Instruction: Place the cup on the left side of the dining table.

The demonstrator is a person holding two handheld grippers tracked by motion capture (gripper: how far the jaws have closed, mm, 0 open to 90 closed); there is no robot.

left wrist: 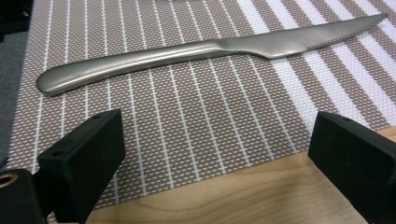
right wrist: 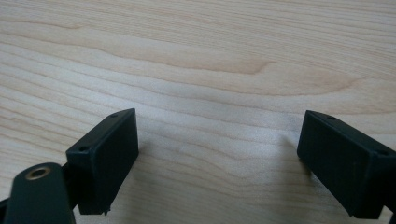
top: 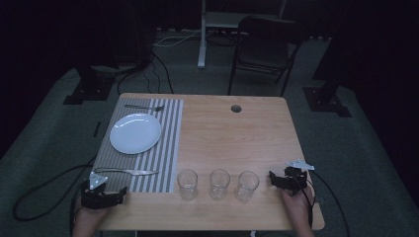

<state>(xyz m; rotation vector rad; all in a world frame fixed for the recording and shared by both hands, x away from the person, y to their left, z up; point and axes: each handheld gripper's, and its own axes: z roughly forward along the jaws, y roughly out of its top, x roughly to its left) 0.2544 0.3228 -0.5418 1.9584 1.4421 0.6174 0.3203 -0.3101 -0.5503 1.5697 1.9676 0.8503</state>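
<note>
Knife: my left gripper [left wrist: 212, 154] looks straight at a matte steel table knife [left wrist: 205, 49] lying flat on the brown-and-white striped woven placemat [left wrist: 187, 121]. In the left gripper view its long axis runs across the frame, rounded handle end at the left, pointed tip at the upper right. From the high view the knife [top: 127, 172] lies along the mat's near edge, handle toward the table's left side, tip toward the middle. It sits just ahead of the jaws, apart from them.

Left gripper [top: 104, 193]: jaws spread wide, nothing between them but mat and table edge. Right gripper [top: 282, 178]: jaws also spread wide over bare wood, nothing held.

Containers: three clear drinking glasses [top: 218, 183] stand upright in a row near the front edge, between my two grippers; they look empty. A round white plate [top: 135, 133] rests on the mat, bare. A steel fork [top: 144, 106] lies at the mat's far end.

Surface: light wooden table [top: 237, 143] with a round cable hole [top: 236, 108] near the far edge.

Room: dim, grey carpet, a dark chair [top: 264, 49] beyond the table, cables on the floor.
</note>
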